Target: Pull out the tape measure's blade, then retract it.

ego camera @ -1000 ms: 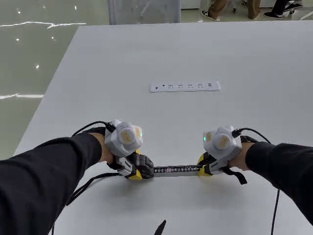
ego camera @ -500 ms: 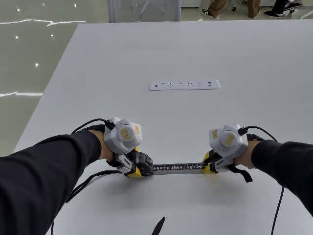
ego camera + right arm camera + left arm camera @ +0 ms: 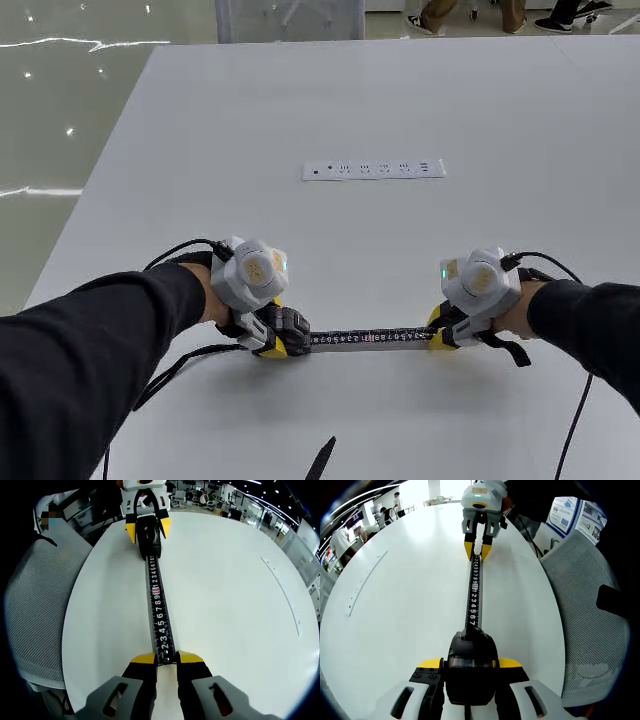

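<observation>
The tape measure (image 3: 296,332) lies by the table's (image 3: 400,90) near edge, the left gripper (image 3: 278,332) clamped on its black case (image 3: 471,672) and the right gripper (image 3: 167,659) pinching the blade's (image 3: 157,600) tip. That thin blade looks springy and slick, and the hook end seems the place to hold.

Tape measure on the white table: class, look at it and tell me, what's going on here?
A person works with a gripper in each hand. The left gripper is clamped on the tape measure case, and the right gripper pinches the tip of the blade. The blade stretches out between them along the white table. A power strip lies farther back, untouched.
</observation>
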{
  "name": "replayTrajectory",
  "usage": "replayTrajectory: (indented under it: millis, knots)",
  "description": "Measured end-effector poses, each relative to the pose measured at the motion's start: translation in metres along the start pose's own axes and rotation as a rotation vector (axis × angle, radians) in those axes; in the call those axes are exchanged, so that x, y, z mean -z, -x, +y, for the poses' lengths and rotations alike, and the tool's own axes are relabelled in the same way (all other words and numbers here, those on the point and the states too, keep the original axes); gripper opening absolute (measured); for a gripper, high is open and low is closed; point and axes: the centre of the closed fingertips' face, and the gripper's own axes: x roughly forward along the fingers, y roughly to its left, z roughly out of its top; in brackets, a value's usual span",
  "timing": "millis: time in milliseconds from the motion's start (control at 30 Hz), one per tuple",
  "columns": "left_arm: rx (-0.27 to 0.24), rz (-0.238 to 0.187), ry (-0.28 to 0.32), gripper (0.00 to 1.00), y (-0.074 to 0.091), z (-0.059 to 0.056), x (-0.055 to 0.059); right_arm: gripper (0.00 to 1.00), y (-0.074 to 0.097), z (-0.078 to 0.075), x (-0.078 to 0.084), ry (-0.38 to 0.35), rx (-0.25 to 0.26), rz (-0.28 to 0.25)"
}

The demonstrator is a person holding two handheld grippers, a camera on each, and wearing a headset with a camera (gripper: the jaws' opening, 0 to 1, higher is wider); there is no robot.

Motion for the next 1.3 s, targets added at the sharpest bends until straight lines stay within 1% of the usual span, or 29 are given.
replayTrajectory:
  millis: [767,1300]
  knots:
    - [-0.003,-0.007,0.001,0.35,0.000,0.000,0.000,0.10,0.013,-0.002,0.024,-0.019,0.018,0.026]
    - [-0.004,-0.012,0.002,0.35,0.000,0.000,0.000,0.10,0.018,-0.003,0.035,-0.033,0.027,0.033]
